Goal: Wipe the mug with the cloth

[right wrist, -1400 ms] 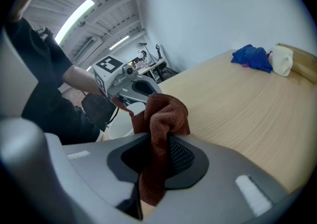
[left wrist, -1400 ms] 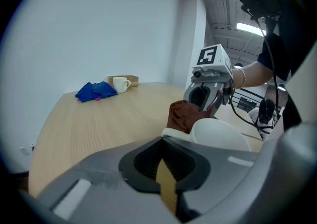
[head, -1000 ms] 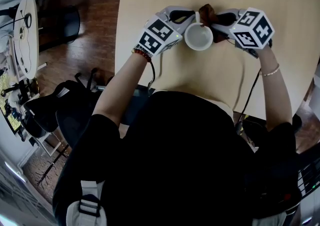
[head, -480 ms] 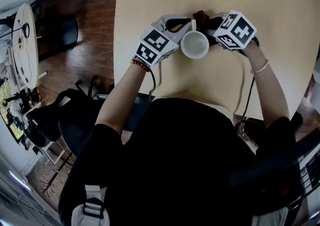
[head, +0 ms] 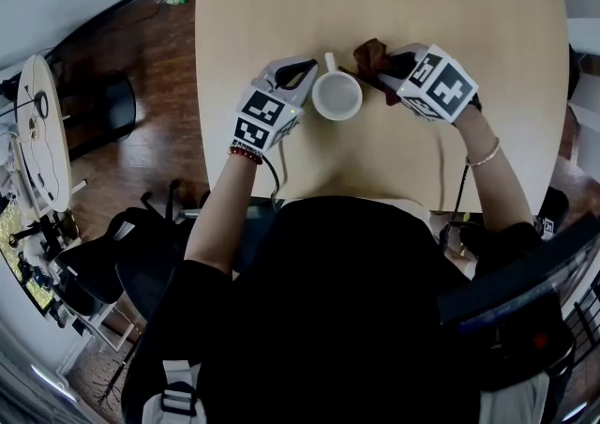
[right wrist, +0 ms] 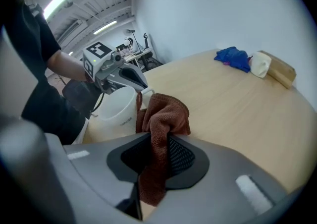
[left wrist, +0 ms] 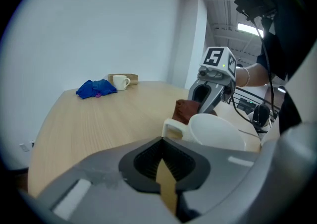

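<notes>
The white mug (head: 337, 96) stands upright on the pale wooden table (head: 450, 0), its handle pointing away from me. My left gripper (head: 305, 67) lies just left of the handle, shut and empty; in the left gripper view its jaws (left wrist: 162, 141) meet just short of the mug (left wrist: 218, 131). My right gripper (head: 382, 66) sits at the mug's far right, pinching the brown cloth (head: 370, 54). The cloth (right wrist: 166, 116) bunches out between the jaws of this gripper (right wrist: 158, 143), which are starting to open, with the mug (right wrist: 119, 106) a little beyond.
A blue cloth (left wrist: 95, 88), a second white mug (left wrist: 120, 83) and a brown box (left wrist: 124, 76) sit at the table's far end. Dark chairs (head: 112, 263) stand on the wood floor to the left, beyond the table edge (head: 199, 84).
The left gripper has drawn back from the mug's handle to the left. The cloth in the right gripper has come off the mug's rim and now sits just beside it.
</notes>
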Motion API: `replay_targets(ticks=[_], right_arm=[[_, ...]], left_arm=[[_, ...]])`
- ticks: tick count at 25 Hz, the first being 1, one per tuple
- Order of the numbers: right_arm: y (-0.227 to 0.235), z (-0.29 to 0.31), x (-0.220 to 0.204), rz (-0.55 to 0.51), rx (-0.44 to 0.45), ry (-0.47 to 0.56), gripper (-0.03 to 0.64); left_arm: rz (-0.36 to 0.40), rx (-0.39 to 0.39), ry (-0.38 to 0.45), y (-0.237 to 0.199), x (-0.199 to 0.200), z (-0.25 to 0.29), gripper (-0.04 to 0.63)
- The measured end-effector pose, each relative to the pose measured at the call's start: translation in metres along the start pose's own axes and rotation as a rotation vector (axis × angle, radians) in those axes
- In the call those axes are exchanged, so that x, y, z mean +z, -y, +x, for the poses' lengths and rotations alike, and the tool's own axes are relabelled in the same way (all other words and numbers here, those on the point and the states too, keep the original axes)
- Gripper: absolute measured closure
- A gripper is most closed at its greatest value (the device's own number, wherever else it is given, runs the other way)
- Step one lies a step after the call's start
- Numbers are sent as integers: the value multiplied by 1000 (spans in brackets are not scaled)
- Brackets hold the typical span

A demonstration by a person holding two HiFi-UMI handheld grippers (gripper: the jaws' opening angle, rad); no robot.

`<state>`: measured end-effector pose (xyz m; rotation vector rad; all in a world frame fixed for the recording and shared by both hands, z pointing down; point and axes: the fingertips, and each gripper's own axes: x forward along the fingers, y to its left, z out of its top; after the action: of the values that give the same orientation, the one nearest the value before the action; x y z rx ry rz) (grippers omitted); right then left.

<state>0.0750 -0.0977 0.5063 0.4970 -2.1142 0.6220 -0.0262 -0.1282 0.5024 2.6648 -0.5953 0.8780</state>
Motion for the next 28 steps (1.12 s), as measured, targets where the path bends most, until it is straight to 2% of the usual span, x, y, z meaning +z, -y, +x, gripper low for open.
replay_targets(ticks=[3, 7, 14, 20, 24, 28], right_arm=[[3, -15, -28, 3, -88, -19, 529], [3, 5, -64, -5, -182, -39, 528], [6, 12, -71, -25, -334, 79, 520], [-2, 19, -69, -66, -380, 93, 514], [-3, 18, -69, -97, -415, 119, 500], [-2, 9, -69, -87, -436, 125, 432]], left_arm=[[-30, 31, -8, 0, -8, -6, 594], [-54, 62, -12, 4, -18, -20, 594], [-120, 115, 61, 16, -6, -43, 594], [-121, 122, 62, 28, -22, -54, 594], [-156, 136, 101, 33, -14, -63, 594], [-152, 141, 113, 36, -9, -72, 594]])
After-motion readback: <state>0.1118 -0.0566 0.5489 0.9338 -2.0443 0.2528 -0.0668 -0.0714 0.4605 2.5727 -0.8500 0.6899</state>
